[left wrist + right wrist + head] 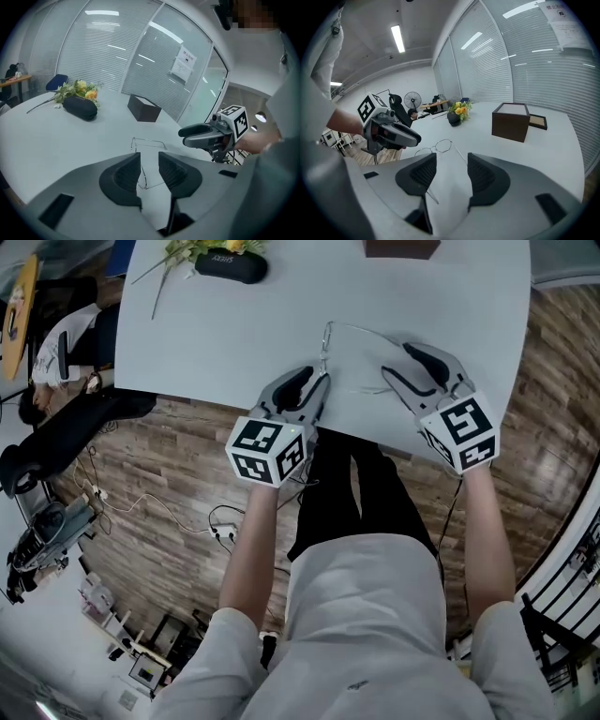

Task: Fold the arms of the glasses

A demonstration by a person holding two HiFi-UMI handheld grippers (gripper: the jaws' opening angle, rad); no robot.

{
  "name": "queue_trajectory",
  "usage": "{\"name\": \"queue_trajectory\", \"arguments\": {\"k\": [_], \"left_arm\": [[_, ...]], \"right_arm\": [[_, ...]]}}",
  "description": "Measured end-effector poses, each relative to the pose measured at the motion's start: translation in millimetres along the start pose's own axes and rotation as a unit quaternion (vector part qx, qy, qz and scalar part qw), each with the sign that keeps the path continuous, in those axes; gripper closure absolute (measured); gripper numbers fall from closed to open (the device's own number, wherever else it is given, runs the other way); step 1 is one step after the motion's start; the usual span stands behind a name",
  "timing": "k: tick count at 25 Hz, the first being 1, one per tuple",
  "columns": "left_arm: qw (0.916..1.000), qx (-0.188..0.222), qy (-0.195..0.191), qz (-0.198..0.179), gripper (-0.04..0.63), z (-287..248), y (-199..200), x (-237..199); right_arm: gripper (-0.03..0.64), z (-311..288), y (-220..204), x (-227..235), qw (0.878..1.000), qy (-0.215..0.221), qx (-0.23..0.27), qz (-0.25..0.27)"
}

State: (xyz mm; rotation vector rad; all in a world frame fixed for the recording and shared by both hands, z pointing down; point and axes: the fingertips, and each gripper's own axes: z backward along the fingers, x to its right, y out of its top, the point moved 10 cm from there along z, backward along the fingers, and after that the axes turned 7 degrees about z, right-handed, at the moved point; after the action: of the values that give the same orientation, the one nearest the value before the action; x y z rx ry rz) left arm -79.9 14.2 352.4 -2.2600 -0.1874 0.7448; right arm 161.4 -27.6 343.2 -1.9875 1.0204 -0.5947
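Observation:
Thin wire glasses [330, 345] lie open on the pale grey table [234, 334], close to its near edge. My left gripper [319, 381] is at the lens end. In the left gripper view its jaws [150, 161] stand apart with a wire lens rim [140, 180] between them, and the pads do not press on it. My right gripper [394, 364] is at the arm ends, open. In the right gripper view the lenses [436, 147] lie ahead. One arm [460, 154] runs toward the right jaw, and a wire tip [431, 197] shows below the left jaw.
A black glasses case [230, 266] and yellow flowers [208, 249] sit at the table's far left. A dark brown box [510, 122] stands at the far side, with a small framed tray [536, 122] beside it. The table's near edge [216, 404] drops to a wooden floor.

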Motion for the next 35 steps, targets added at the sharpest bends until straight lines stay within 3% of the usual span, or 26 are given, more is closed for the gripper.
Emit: {"name": "queue_trajectory", "arguments": {"k": [6, 10, 22, 35], "left_arm": [[0.9995, -0.020, 0.003, -0.025, 0.474, -13.9, -2.9, -7.4], [0.9997, -0.013, 0.007, -0.017, 0.509, -18.0, -5.1, -9.0], [0.9999, -0.008, 0.006, 0.013, 0.522, -29.3, -6.4, -14.7], [0.9997, -0.010, 0.006, 0.020, 0.540, -31.7, -12.9, -11.6]], "right_arm": [[0.410, -16.4, -6.5, 3.7, 1.000, -0.003, -0.008, 0.011], [0.425, -26.2, -8.8, 9.4, 1.000, -0.006, -0.009, 0.015], [0.457, -53.5, -19.9, 17.6, 0.999, 0.007, -0.021, 0.031], [0.566, -56.6, -27.4, 19.8, 0.999, 0.003, -0.023, 0.045]]}}
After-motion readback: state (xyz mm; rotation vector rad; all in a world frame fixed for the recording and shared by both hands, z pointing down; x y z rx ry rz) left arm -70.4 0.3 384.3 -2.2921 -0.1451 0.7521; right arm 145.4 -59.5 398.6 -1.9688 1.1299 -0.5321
